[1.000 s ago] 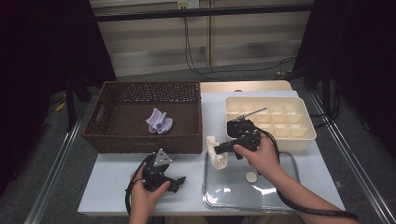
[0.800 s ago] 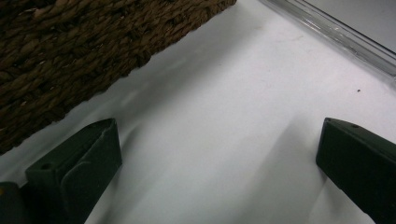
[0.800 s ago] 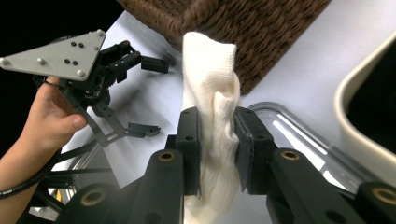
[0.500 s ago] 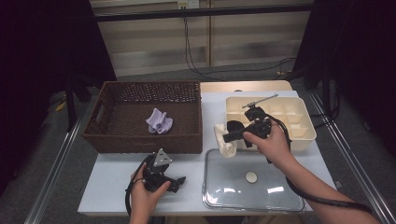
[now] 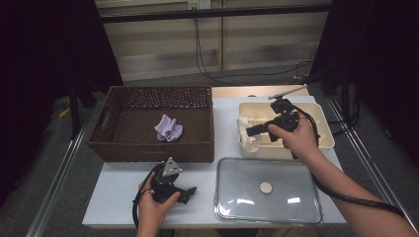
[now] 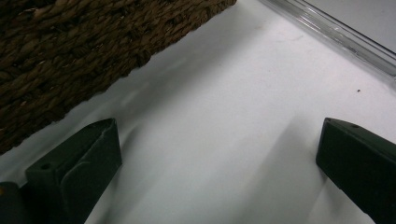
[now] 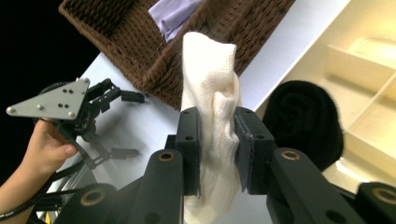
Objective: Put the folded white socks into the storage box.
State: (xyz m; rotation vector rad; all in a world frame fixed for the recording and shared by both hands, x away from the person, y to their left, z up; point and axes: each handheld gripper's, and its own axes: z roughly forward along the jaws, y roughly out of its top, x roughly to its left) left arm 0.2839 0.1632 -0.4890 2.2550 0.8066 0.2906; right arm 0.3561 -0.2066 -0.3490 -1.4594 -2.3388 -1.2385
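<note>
Cream knit sock (image 5: 245, 132), rolled, is clamped in the right gripper (image 5: 254, 131) at the near-left corner of the cream divided tray (image 5: 323, 129), seen from the high view. It hangs at the tray's left rim, lower end near the wall; whether it touches cannot be told. Left gripper (image 5: 189, 190) rests on the white desk (image 5: 118, 197) near the wicker basket (image 5: 148, 150), idle. Purple cloth (image 5: 168, 128) lies inside the basket. Clear lid (image 5: 269, 190) sits on the desk near the tray.

Left gripper view: jaws stand wide apart, nothing between them, only bare desk (image 6: 224, 116), basket wall (image 6: 70, 56) at far left, lid edge (image 6: 341, 37) at far right.

Right gripper view: jaws pinch the sock (image 7: 212, 116) around its middle. Ribbed knit, soft, folded on itself, top bulging above the pads, tail drooping below. Black rolled sock (image 7: 299, 121) already fills a tray compartment (image 7: 369, 60) at right.

Risks, as a judgement: grip is on a soft roll, so it may unroll or slip out if swung fast. The drooping tail could snag on the tray rim or a divider and drag the tray. Dropping it off-centre would leave it straddling two compartments or landing on the black sock.
</note>
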